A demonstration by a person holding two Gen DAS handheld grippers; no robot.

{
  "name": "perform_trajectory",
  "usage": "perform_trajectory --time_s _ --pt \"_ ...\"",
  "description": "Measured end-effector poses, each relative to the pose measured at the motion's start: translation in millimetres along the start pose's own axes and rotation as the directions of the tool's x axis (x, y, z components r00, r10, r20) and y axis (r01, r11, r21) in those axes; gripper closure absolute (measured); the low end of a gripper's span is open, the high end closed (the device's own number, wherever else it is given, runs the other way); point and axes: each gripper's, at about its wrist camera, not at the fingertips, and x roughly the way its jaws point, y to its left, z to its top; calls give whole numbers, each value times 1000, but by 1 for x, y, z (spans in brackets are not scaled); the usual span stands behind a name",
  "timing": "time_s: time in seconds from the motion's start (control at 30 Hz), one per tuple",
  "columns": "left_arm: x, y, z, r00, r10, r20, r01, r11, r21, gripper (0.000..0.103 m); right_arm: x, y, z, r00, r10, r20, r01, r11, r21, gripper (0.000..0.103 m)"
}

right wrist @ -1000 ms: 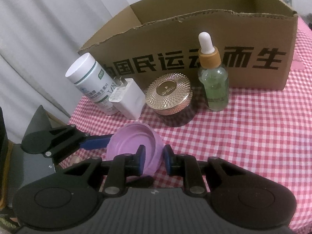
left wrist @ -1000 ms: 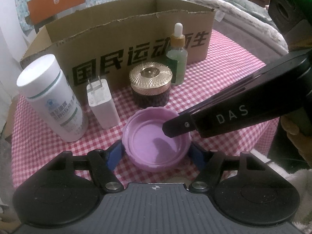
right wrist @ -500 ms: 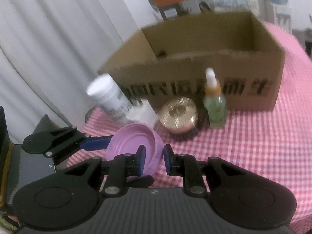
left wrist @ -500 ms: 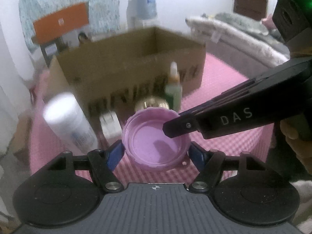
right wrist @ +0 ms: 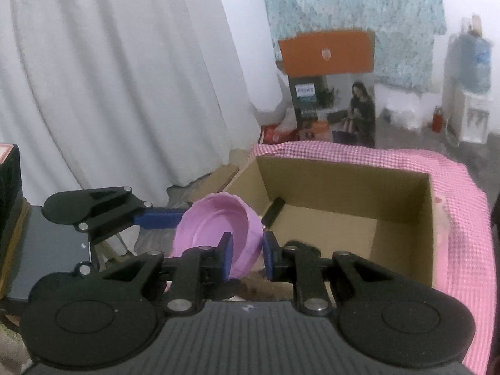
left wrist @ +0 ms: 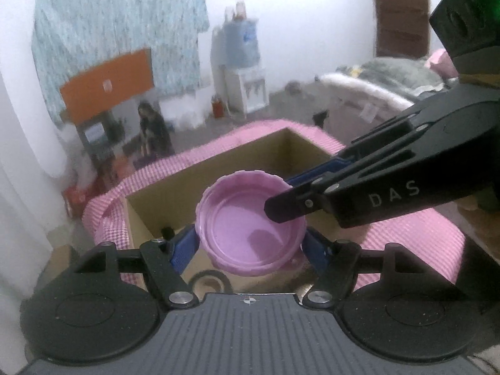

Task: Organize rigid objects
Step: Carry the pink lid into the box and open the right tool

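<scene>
Both tongs, left [left wrist: 251,239] and right [right wrist: 247,251], grip the pink lid [left wrist: 250,228]; box [right wrist: 343,206] front hidden.

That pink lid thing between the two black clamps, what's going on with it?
A person is holding the pink lid with two hand-held grippers at once. The left gripper clasps it across its width, and the right gripper pinches its rim between both fingers. The lid hangs in the air at the near edge of an open cardboard box that sits on a pink checked tablecloth. It looks headed into the box, though it hasn't been let go.
</scene>
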Motion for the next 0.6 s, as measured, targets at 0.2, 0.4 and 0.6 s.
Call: perform_trajectory --time_s 0.2,0.4,0.6 --pt "79 46 24 978 -51 -203 37 996 -76 31 86 -56 54 981 68 -180 -44 990 134 81" --pt "154 74 24 924 -79 -375 38 993 -115 31 166 -102 63 943 114 -313 -39 971 237 81" --pt "198 84 23 888 -53 -457 5 995 -104 31 217 -123 61 918 107 -383 -6 967 256 81"
